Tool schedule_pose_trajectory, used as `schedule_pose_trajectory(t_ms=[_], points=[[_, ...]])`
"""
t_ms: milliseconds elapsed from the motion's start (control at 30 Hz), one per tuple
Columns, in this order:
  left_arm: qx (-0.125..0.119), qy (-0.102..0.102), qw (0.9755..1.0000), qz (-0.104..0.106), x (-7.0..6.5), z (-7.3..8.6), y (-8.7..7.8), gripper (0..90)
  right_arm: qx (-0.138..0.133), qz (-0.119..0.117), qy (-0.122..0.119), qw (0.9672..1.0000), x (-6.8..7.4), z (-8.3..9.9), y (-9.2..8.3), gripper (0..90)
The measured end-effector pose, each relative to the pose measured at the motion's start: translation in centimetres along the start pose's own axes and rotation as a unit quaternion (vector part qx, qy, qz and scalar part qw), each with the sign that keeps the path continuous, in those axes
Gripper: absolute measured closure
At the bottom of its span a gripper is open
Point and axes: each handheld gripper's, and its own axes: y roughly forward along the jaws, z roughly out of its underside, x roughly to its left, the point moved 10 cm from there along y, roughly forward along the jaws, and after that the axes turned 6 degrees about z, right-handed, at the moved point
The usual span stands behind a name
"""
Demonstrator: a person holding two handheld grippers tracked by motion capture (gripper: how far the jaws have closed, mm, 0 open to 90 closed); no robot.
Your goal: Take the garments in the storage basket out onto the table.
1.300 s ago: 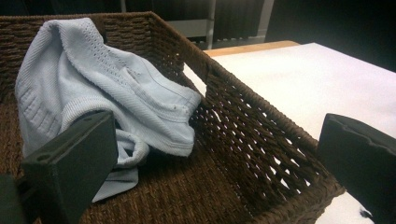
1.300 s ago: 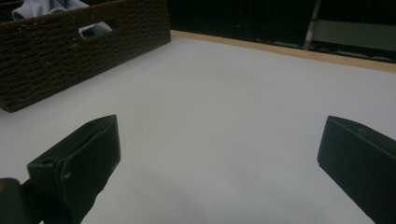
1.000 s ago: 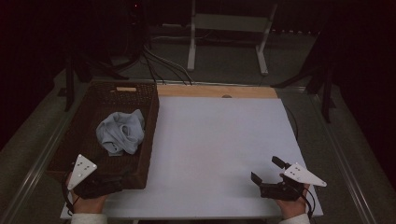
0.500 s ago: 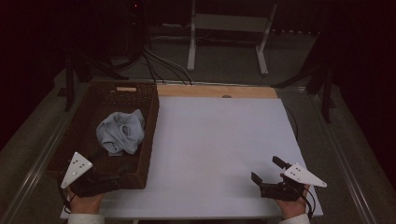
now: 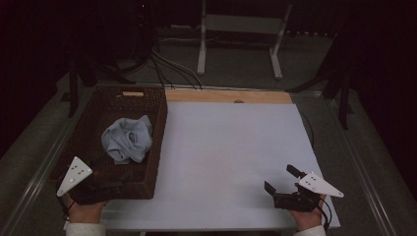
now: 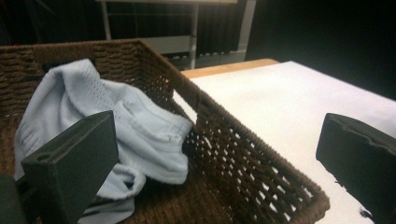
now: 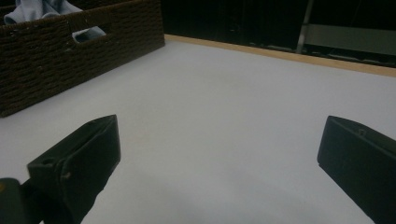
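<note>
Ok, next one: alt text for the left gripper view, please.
A crumpled pale blue cloth lies inside a dark woven basket. The left gripper is open, one black jaw over the basket, the other over the white table outside it.

The room is dark. A white table top (image 5: 231,157) with a pale wooden strip (image 5: 228,96) along its far edge fills the frame's centre. Beyond it, top centre, a white metal stand (image 5: 241,39) rests on grey floor (image 5: 231,73), black cables (image 5: 167,64) trailing at upper left.
</note>
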Motion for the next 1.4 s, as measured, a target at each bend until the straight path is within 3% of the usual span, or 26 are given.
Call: schedule_pose_trajectory(t_ms=[433, 1400], points=[[0.012, -0.015, 0.9998, 0.001, 0.4, -1.3, 0.5, 0.1, 0.0, -0.001, 0.001, 1.0, 0.1, 0.0, 0.0, 0.0], [0.031, -0.004, 0.9994, -0.014, 3.1, -3.7, 1.9, 0.1, 0.004, -0.001, 0.005, 1.0, 0.1, 0.1, 0.1, 0.0]])
